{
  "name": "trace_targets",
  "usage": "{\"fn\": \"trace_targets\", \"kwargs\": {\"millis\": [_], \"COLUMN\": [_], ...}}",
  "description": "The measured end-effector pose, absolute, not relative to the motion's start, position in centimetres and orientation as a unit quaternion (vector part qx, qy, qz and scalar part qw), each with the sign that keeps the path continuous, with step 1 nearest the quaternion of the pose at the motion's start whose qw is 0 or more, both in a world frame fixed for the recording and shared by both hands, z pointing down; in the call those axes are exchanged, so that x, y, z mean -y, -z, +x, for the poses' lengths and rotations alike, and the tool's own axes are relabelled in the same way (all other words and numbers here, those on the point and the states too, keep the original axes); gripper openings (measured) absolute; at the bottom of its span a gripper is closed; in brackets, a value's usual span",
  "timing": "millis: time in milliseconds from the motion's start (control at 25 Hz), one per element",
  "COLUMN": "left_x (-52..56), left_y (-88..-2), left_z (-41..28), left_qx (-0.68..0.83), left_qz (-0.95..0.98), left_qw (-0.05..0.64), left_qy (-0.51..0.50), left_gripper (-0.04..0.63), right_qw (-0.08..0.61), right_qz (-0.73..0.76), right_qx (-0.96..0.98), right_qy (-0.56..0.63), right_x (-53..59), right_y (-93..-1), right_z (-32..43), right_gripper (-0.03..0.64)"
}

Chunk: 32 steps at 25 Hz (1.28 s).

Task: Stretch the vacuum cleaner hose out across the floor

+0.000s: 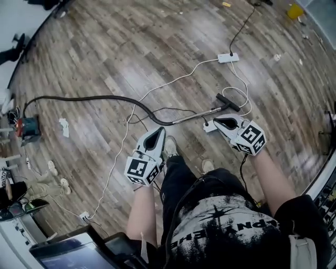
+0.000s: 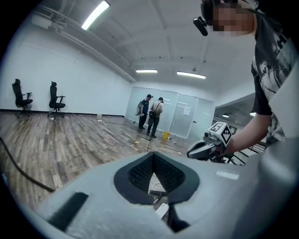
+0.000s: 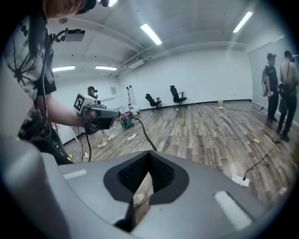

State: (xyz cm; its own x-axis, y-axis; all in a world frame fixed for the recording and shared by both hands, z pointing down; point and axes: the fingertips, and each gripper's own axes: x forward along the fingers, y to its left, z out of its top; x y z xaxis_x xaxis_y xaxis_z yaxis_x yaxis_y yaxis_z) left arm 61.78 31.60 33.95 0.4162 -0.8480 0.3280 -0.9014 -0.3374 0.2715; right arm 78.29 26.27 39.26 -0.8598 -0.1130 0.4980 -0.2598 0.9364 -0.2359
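Wood-plank floor (image 1: 105, 42) lies wide open beyond both claws, with the wall edge far off left. One black vacuum hose (image 1: 94, 96) lies on the floor ahead of the claws and curves away left of the left gripper (image 1: 156, 137). Its metal wand (image 1: 202, 113) ends just past the right gripper (image 1: 227, 124). Two office chairs (image 2: 22, 97) (far wall). Both grippers are held out before the person's legs, jaws fully closed, gripping nothing.

Bare office hall: plank floor (image 1: 105, 63), swivel chairs (image 2: 22, 97), glass partition (image 2: 183, 119), strip lights (image 2: 96, 14).
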Motion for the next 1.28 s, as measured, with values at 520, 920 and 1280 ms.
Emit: {"fn": "trace_targets", "kwargs": {"millis": [520,920,1280], "left_x": [-24.9,-24.8,-26.6], "left_y": [-27.2,-24.0,-18.8], "left_z": [61.3,58.7,59.4], "left_qx": [0.441,0.411,0.441], "left_qz": [0.885,0.904,0.893], "left_qw": [0.143,0.109,0.088], "left_qy": [-0.043,-0.045,-0.039], "left_gripper": [0.0,0.0,0.0], "right_qw": [0.132,0.084,0.115], "right_qz": [0.195,0.175,0.088], "right_qx": [0.954,0.976,0.989], "right_qy": [-0.183,-0.093,-0.019], "right_x": [-23.5,-22.3,-23.7], "right_y": [-32.9,-24.0,-21.3], "right_z": [73.7,66.0,66.3], "right_gripper": [0.008,0.006,0.006]}}
